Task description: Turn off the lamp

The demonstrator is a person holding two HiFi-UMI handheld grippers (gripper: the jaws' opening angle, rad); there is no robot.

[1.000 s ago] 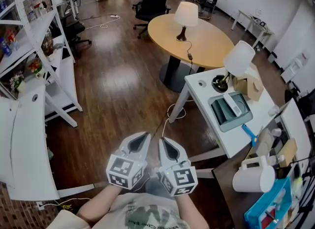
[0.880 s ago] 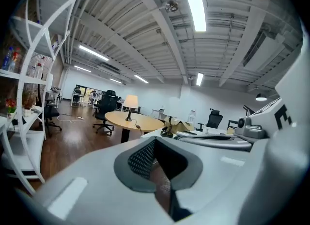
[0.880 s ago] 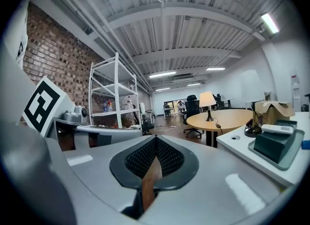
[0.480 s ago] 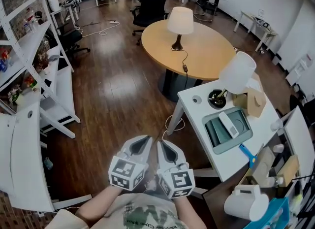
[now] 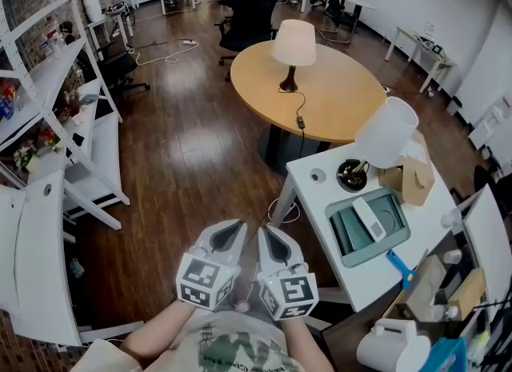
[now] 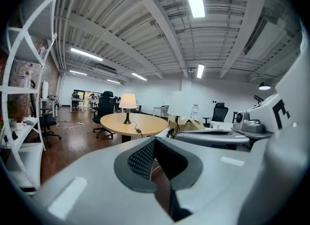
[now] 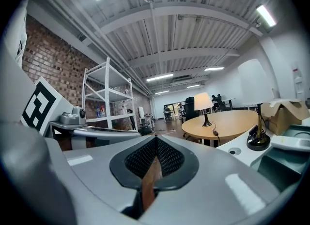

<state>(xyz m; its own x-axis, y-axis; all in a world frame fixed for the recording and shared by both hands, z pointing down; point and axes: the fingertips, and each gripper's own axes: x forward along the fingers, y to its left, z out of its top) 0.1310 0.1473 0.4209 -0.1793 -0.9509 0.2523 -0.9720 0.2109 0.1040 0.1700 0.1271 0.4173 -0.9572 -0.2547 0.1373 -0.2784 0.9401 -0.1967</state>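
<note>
A table lamp with a cream shade that glows warm stands on the round wooden table far ahead; its cord runs across the tabletop. It also shows small in the left gripper view as the lamp and in the right gripper view as the lamp. My left gripper and right gripper are held side by side close to my body, over the wooden floor, well short of the table. Both are shut with nothing between their jaws.
A white desk at right carries a second lamp with a white shade, a grey tray and a cardboard box. White shelving lines the left. Office chairs stand behind the round table.
The head view has shifted: the white desk and round table sit a little differently in the frame. Both grippers stay shut, side by side, at the same place in view.
</note>
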